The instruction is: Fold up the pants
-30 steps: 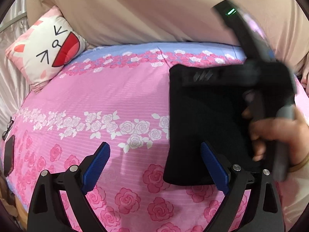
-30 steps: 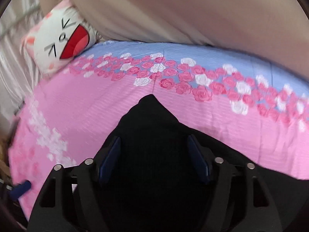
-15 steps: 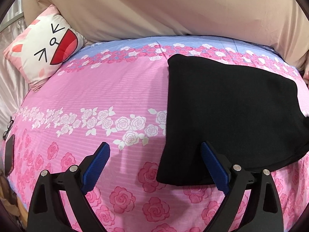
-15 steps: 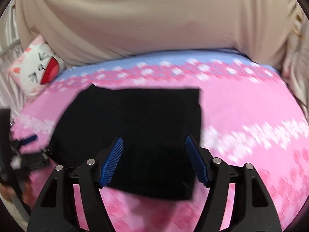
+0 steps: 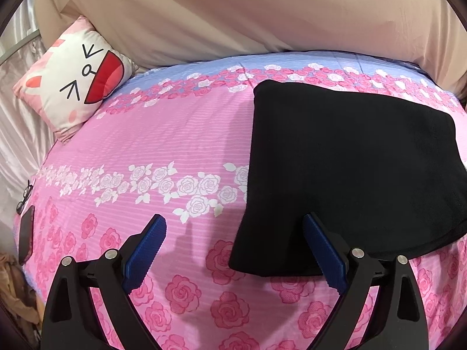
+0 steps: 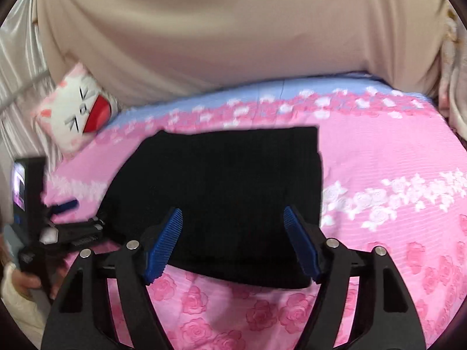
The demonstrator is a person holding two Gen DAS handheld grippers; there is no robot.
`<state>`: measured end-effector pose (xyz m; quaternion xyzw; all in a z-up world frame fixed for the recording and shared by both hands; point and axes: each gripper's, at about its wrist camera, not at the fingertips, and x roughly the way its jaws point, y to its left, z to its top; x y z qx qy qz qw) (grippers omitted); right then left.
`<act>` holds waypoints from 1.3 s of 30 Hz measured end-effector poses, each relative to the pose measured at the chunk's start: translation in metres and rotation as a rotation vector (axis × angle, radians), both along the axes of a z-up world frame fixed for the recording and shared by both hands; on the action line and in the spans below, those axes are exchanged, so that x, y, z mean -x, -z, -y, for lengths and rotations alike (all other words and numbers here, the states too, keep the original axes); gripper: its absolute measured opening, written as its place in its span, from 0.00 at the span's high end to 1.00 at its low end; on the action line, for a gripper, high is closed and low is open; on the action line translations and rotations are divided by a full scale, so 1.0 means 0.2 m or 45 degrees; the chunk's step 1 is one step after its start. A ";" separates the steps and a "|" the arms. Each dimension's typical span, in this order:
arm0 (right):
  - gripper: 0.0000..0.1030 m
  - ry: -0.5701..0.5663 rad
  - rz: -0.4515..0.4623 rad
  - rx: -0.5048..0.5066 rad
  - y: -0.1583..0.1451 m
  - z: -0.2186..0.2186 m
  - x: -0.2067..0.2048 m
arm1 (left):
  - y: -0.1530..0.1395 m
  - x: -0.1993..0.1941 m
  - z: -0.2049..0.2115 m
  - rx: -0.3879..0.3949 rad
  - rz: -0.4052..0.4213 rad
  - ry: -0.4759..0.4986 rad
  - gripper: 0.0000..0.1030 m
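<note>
The left claw [image 5: 233,250] hovers spread and empty over the bed [image 5: 163,151], just off the near left corner of the pants [image 5: 350,175]; the right claw [image 6: 233,242] is spread too, nothing pinched, with the near edge of the pants below it. The pants lie as a flat black rectangle on the right half of the bed, seemingly already folded down. If another fold is wanted, each claw should pinch a near corner through all the layers, lift evenly and carry the edge straight to the far edge, so the layers don't slip or bunch. At far left a cat-face pillow [image 5: 76,78] leans against a beige drape [image 5: 262,14] behind the rose-patterned bed cover.
</note>
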<state>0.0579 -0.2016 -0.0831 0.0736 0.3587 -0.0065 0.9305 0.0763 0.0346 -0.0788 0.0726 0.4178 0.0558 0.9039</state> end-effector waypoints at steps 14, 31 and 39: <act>0.27 0.237 -0.095 -0.696 0.10 0.62 0.21 | -0.07 -0.12 -0.17 0.524 -0.178 0.154 0.10; 0.16 0.039 -0.201 -0.804 0.17 0.34 -0.03 | 0.12 -0.32 -0.05 0.738 -0.407 0.228 0.15; 0.64 -0.075 -0.107 -0.727 -0.05 0.21 0.02 | -0.06 -0.21 -0.08 0.756 -0.325 0.287 0.82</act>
